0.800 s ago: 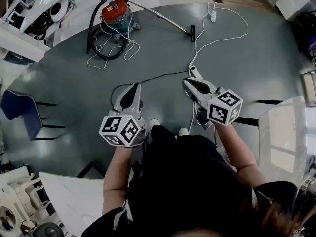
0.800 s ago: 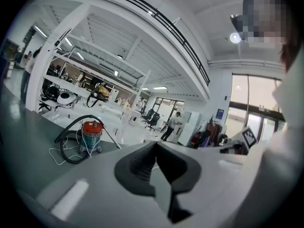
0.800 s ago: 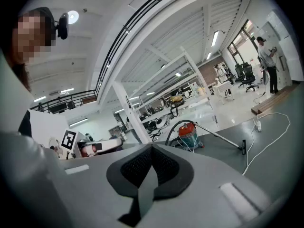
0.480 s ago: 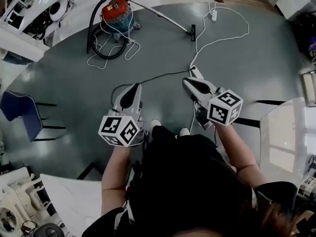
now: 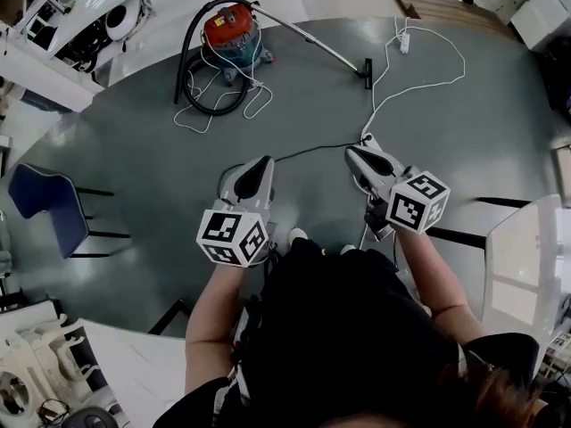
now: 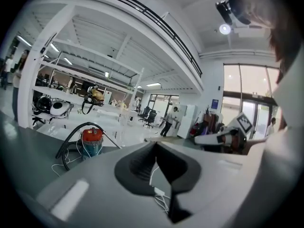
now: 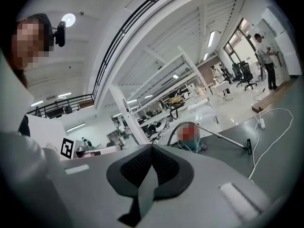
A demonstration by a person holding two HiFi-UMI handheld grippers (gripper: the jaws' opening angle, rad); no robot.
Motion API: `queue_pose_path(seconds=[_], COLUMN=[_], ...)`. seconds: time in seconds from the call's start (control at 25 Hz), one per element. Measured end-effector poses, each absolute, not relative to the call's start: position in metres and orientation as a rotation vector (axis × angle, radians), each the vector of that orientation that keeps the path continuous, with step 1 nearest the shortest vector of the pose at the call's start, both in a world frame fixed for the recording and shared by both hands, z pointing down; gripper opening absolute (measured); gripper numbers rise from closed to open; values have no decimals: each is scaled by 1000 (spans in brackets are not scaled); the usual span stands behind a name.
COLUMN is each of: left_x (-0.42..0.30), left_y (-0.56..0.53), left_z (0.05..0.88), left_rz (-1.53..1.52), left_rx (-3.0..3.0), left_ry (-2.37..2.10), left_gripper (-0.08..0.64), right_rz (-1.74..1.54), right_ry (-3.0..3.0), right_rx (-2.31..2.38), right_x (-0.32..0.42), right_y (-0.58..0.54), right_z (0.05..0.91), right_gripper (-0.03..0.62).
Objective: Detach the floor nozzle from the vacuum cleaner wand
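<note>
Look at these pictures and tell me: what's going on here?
A person stands on a grey floor with the left tongs and the right tongs held out in front, both shut and empty. The red-topped vacuum cleaner sits well away across the floor. The floor nozzle appears to be on the end of its wand. The detaching has not begun.

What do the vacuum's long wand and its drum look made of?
The wand looks like polished metal: thin, silvery, with a bright glint along it. The drum has a glossy red top over teal-blue sides, painted metal or plastic; from this distance I cannot tell which.
</note>
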State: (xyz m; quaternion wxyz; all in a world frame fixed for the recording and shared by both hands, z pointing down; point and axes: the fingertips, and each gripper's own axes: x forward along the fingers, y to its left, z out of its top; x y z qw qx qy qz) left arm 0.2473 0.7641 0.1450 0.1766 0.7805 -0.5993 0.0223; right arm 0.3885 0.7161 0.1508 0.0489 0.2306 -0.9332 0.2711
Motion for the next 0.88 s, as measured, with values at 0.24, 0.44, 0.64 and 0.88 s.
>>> queue_pose_path(seconds=[0.24, 0.44, 0.64, 0.88], left_x=[205, 163, 140, 119], left_y=[763, 759, 749, 716], left_z=[145, 158, 171, 179], left_rz=[38, 35, 35, 31], left_rx=[2207, 2124, 2057, 2007], left_ry=[-1695, -1791, -1811, -1824], left_gripper=[9, 10, 9, 11], right_rz=[832, 831, 849, 830], right_ry=[-2822, -2792, -2744, -2728], right_rx=[735, 749, 754, 680], right_x=[348, 326, 311, 280], right_y=[708, 707, 690, 650], right_z=[158, 168, 179, 188], right_gripper=[-6, -6, -6, -6])
